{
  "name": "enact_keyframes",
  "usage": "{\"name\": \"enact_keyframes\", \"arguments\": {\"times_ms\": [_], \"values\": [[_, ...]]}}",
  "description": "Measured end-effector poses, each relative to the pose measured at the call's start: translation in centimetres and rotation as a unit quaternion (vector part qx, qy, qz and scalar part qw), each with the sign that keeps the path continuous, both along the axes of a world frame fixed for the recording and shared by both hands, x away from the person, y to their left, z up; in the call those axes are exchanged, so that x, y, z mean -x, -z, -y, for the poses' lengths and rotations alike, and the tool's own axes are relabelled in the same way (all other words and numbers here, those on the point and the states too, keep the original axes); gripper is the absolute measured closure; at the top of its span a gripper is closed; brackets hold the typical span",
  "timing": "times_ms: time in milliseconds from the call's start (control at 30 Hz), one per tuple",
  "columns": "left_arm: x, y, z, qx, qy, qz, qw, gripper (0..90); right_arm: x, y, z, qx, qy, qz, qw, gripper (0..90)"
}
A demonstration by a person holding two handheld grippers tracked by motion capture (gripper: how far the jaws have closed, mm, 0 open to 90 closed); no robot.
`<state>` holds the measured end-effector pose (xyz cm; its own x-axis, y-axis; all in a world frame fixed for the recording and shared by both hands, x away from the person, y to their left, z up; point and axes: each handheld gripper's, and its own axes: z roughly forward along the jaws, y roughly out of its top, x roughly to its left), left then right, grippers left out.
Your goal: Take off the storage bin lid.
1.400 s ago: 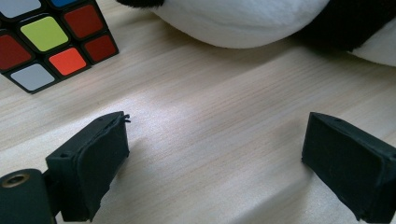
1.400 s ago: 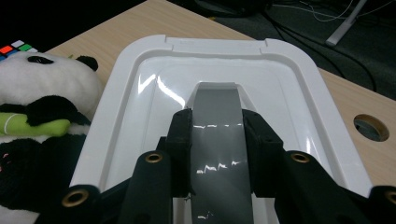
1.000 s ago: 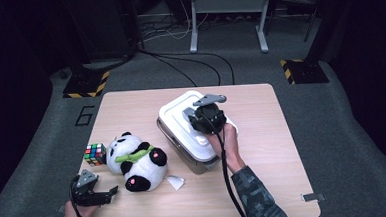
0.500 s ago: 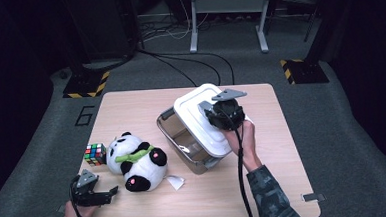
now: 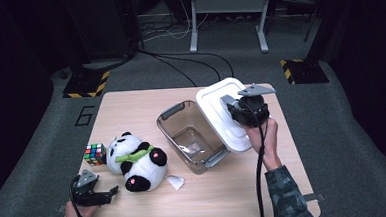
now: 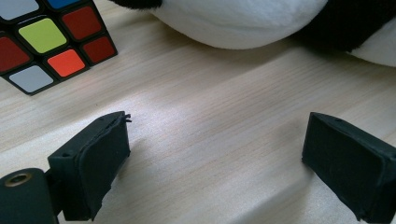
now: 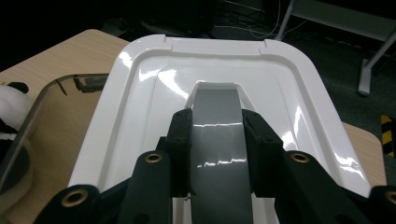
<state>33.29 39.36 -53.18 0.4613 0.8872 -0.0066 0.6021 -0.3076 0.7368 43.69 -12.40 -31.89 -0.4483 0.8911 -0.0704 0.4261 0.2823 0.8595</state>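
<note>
Between our right gripper's jaws sits the grey handle of the white lid, clamped; the lid hangs tilted beside the open clear bin, long axis running toward the table's far right edge. At the near left corner, our left gripper rests wide open on bare wood, holding nothing. Its own view shows the cube and panda just ahead.

Left tongs: the two black padded jaws stand wide apart, nothing between them, low over the pale wood-grain table. Multicoloured puzzle cube sits on the table beyond the left jaw. White-and-black plush panda toy lies beside the cube, apart from it.
</note>
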Motion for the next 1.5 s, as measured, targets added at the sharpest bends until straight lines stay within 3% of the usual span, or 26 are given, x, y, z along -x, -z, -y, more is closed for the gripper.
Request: {"name": "enact_keyframes", "arguments": {"times_ms": [500,1000,1067,1300,1500], "values": [[0.0,0.0,0.0,-0.001,-0.002,0.001,1.0000,7.3,0.5,-0.1,4.2,-0.001,0.045,0.008,0.9989,66.4],[0.1,-0.1,0.0,-0.005,0.000,-0.006,1.0000,7.5,0.1,0.7,6.4,-0.004,0.082,0.009,0.9966,66.4],[0.1,0.0,0.0,-0.002,-0.004,0.001,1.0000,7.4,-0.1,1.0,6.8,-0.008,0.091,0.006,0.9958,66.4],[0.1,-0.1,0.0,-0.005,-0.001,-0.005,1.0000,7.6,-1.0,2.6,7.9,-0.012,0.125,-0.002,0.9920,66.4],[0.1,-0.1,0.0,-0.005,-0.001,-0.005,1.0000,7.6,-1.9,4.4,8.7,-0.025,0.169,-0.010,0.9853,66.4]]}}
